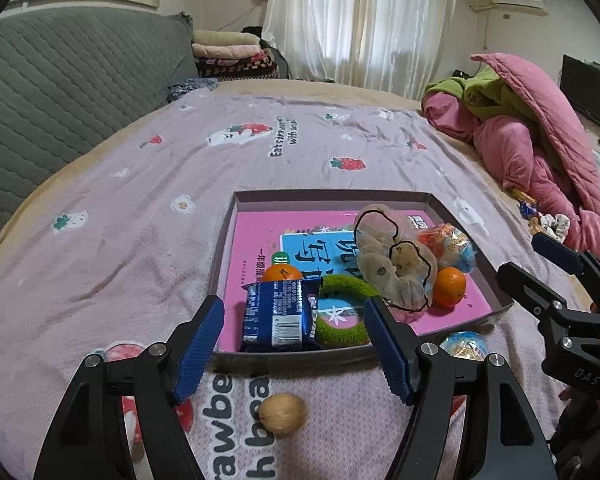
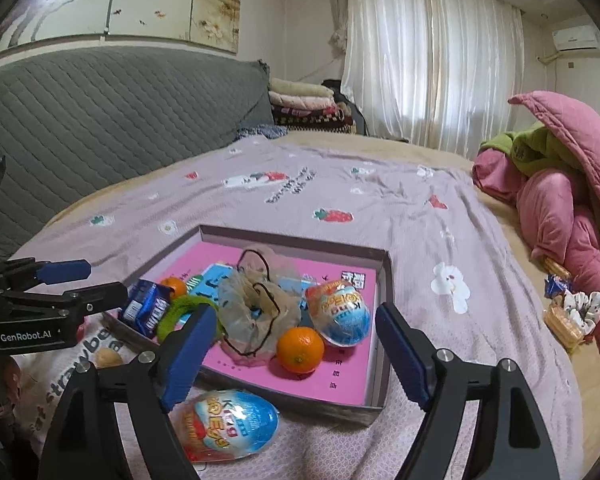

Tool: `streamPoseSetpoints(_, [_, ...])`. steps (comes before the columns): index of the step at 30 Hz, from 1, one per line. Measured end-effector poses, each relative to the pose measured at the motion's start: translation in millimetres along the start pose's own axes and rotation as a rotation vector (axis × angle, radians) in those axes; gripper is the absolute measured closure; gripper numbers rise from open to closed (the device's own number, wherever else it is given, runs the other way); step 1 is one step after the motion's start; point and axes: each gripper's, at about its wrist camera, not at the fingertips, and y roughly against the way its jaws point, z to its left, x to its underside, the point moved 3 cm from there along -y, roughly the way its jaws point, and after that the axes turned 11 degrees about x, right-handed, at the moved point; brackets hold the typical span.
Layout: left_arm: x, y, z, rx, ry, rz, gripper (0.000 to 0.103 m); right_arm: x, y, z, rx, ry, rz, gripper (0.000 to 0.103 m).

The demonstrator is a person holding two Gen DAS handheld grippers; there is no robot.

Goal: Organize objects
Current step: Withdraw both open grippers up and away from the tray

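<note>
Left gripper [image 1: 296, 344] hovering over tray [image 1: 332, 196] near edge, fingers spread, grasping nothing. Right gripper [image 2: 296, 354] likewise released, empty. Snack pack [image 1: 278, 312], oranges [image 2: 300, 350], scrunchies lying inside tray. Walnut [image 1: 283, 413] and egg [image 2: 230, 424] lying on bed outside tray.

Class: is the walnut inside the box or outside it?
Outside. The walnut lies on the blanket in front of the box, beyond its near wall.

A shallow box [image 2: 382, 322] is filled with a pink book [image 2: 340, 376], two oranges [image 2: 300, 350], a blue snack packet [image 1: 278, 316], scrunchies [image 2: 256, 312] and a toy egg [image 2: 338, 312]; a second egg [image 2: 228, 424] and a walnut [image 1: 282, 414] are left outside.
</note>
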Motion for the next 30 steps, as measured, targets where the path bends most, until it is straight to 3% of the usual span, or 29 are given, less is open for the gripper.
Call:
streamPoseSetpoints(16, [10.0, 47.5, 4.4, -0.026, -0.004, -0.028, 0.029, -3.9, 50.7, 8.6, 0.015, -0.016, -0.064, 0.014])
streamPoseSetpoints(30, [40.0, 45.2, 3.6, -0.02, -0.026, 0.022, 0.029, 35.1, 45.7, 18.6, 0.037, -0.01, 0.037, 0.014])
